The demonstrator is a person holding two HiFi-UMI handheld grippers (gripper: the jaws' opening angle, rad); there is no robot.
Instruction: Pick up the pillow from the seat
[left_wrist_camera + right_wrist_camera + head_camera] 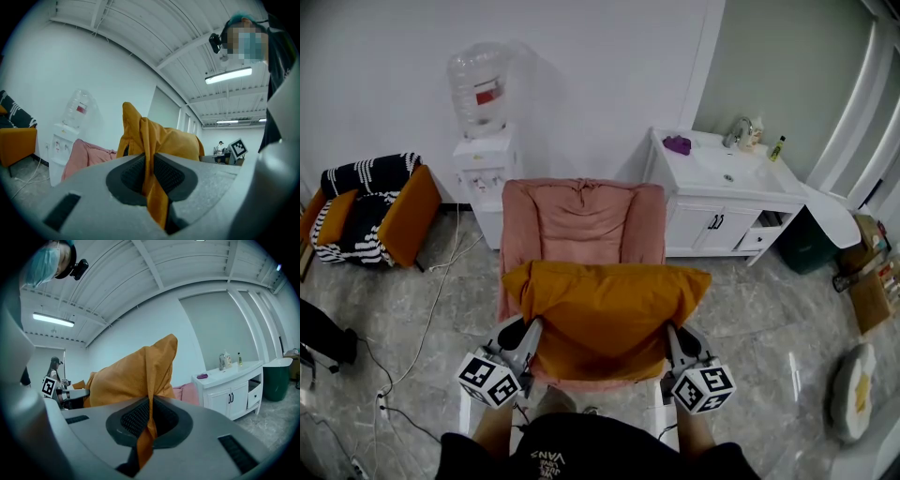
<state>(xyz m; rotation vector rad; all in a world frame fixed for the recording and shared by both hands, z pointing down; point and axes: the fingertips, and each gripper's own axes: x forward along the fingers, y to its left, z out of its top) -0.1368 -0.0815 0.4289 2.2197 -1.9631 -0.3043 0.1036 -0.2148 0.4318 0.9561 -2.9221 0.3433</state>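
Head view shows our left tongs (528, 328) and right tongs (673, 334) each pinching a pillow (605, 300) edge over the chair (581, 217) seat, so we should raise both sides evenly, with firm pinches.

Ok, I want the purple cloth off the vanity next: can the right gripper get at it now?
Probably not yet: the right gripper is shut on the orange pillow, and the purple cloth lies on the vanity well beyond it.
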